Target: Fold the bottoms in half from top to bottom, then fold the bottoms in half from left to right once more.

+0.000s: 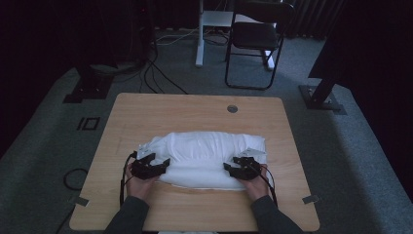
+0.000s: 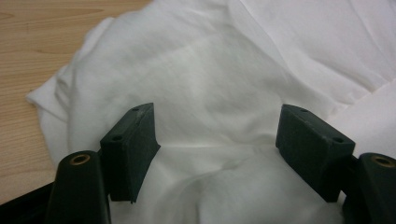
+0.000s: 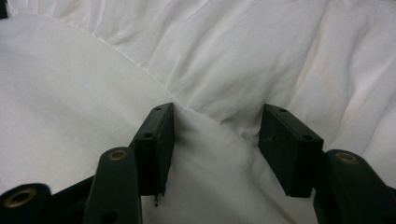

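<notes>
Resting at the near edge of the cloth (image 1: 204, 156), the left gripper (image 1: 155, 165) and right gripper (image 1: 237, 168) each stand with jaws apart, fabric lying between them unpinched. The cloth's long axis runs left to right across the surface (image 1: 146, 112), a gripper near each end. It extends away from both, probably folded double, though the dim view leaves that unsure.
</notes>
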